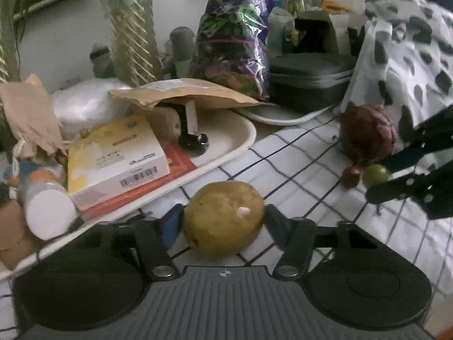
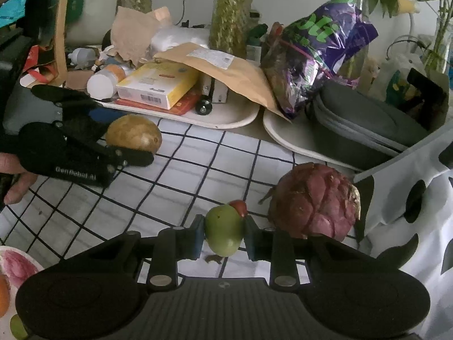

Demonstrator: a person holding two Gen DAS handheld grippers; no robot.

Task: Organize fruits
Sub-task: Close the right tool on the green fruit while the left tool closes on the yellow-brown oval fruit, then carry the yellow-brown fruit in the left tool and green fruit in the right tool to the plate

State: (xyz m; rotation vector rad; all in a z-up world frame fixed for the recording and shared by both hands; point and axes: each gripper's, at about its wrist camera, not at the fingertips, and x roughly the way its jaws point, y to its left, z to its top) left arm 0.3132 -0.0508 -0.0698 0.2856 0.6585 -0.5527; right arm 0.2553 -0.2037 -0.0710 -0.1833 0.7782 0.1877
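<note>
My left gripper is shut on a yellow-brown mango resting on the checked cloth; the mango also shows in the right wrist view. My right gripper is shut on a small green fruit, also seen from the left wrist. A small red fruit lies just behind it, also in the left wrist view. A red dragon fruit sits right of my right gripper and shows in the left wrist view.
A white tray holds boxes, a bottle and a brown envelope. A purple bag, a grey case, a spotted cloth and plants stand behind. A floral plate is at lower left.
</note>
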